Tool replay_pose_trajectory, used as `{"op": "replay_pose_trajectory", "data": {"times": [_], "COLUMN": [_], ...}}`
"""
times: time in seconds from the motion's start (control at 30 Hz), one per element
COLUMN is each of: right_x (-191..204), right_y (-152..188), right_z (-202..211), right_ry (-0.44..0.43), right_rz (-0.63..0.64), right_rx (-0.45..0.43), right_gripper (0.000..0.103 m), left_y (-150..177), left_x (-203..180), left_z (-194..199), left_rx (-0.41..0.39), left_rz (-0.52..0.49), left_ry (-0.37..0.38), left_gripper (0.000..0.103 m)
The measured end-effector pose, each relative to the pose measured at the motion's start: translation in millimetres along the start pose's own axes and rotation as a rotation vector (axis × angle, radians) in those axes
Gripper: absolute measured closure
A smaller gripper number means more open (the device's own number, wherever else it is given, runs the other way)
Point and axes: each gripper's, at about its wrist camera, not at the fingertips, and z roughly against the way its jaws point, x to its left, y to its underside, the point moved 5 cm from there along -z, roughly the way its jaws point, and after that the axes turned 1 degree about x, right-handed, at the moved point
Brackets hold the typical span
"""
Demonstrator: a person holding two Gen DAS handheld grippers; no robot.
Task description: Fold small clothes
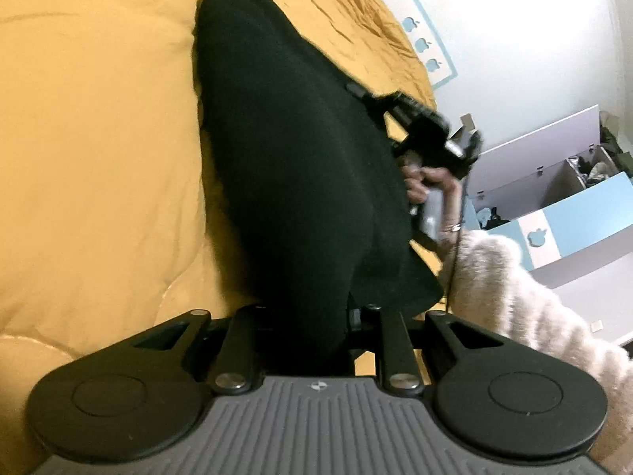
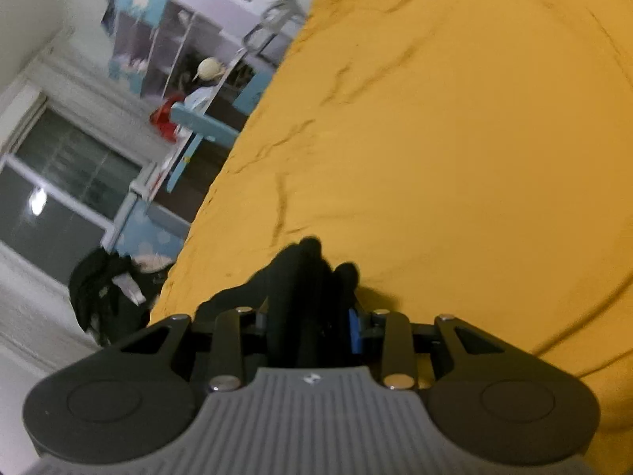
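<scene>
A black garment (image 1: 292,166) hangs stretched over the yellow bedspread (image 1: 99,158) in the left wrist view. Its near end runs between the jaws of my left gripper (image 1: 312,316), which is shut on it, and the cloth covers the fingers. My right gripper (image 1: 358,91) pinches the garment's right edge farther off, held by a hand (image 1: 431,186) in a fluffy white sleeve (image 1: 514,289). In the right wrist view, bunched black cloth (image 2: 300,281) fills my right gripper (image 2: 312,316), which is shut on it. A blue pad (image 2: 355,332) shows beside the cloth.
The bedspread (image 2: 455,158) fills most of both views, wrinkled toward its edge. Beyond it stand a blue and white cabinet (image 1: 561,198), shelves (image 2: 190,47), a window (image 2: 59,190) and a dark pile of clothes on the floor (image 2: 103,289).
</scene>
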Motion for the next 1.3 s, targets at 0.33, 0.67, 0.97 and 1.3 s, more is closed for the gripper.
{"op": "replay_pose_trajectory", "data": {"times": [0.33,0.67,0.97,1.3], "right_x": [16.3,123.9,52.1,72.7], "right_y": [1.2,165.2,211.8,195.8], "right_z": [70.2,180.0,164.2,180.3], "right_ry": [0.088,0.081,0.349,0.264], "right_rz": [0.089,0.588,0.515,0.507], "right_rx": [-0.118,-0.033,0.074,-0.045], "right_gripper": [0.065,0.066,0.075,0.067], "left_y": [-7.8,-14.0,-0.4,-47.7], "left_x": [-32.0,-56.8,-11.1,-28.5], "left_z": [17.1,54.5,-1.3,26.5], "left_rx": [0.032,-0.139,-0.003,-0.02], "left_rz": [-0.091,-0.13,-0.027,-0.072], "left_ry": [-0.106,-0.04,-0.095,-0.023], "left_gripper": [0.076,0.076,0.078,0.075]}}
